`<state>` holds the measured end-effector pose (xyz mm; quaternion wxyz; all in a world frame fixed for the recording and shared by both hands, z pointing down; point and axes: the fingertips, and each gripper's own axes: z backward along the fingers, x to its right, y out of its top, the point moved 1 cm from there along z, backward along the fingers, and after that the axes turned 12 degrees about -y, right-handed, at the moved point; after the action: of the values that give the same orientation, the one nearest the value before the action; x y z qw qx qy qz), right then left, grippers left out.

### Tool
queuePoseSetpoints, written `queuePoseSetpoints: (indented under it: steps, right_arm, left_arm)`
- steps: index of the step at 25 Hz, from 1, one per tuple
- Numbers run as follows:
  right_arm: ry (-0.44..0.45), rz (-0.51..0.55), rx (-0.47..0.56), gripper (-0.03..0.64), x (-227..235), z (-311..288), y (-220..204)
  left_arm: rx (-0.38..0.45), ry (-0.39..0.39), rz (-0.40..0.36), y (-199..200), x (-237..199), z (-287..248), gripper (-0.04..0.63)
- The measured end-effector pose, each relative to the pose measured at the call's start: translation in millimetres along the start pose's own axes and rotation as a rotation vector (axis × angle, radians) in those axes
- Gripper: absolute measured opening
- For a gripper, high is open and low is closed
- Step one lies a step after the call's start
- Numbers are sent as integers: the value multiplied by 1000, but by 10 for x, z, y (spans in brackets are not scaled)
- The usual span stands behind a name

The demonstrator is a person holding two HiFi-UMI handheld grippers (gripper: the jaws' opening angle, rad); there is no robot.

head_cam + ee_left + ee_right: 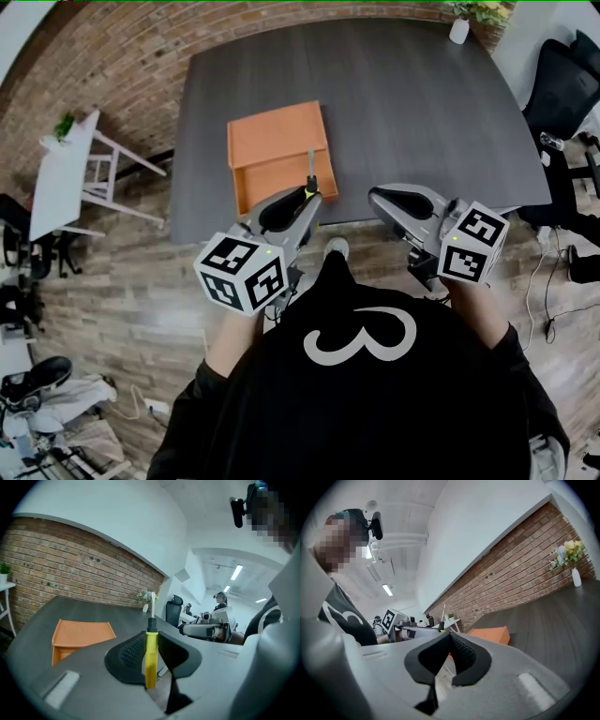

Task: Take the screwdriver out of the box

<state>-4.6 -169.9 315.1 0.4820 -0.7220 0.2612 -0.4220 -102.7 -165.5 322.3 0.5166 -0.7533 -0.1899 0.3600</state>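
Observation:
The orange box (277,150) lies open on the dark table (422,103), near its front edge. My left gripper (312,195) hangs just in front of the box's near right corner, shut on the screwdriver (310,178). In the left gripper view the yellow handle (150,660) stands upright between the black pads (129,653), its metal shaft pointing up, with the orange box (79,634) lower left. My right gripper (373,194) is level with the left one, off the table's front edge, shut and empty. In its own view the right gripper (450,636) shows the pads meeting at the tips.
A white side table (61,183) stands to the left of the dark table. A black office chair (562,84) is at the right. A small white vase with flowers (459,28) sits at the table's far right corner. Wooden floor lies below the grippers.

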Motion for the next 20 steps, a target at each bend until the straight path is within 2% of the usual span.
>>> queuePoseSetpoints:
  steps: [4,20]
  right_arm:
    - [9,11,1,2,-45,34,-24]
    - [16,35,-15,2,-164,4,-19]
  left_arm:
    - [28,-13,1,1,104,30,100]
    - [36,-33,-8,71,234,80,101]
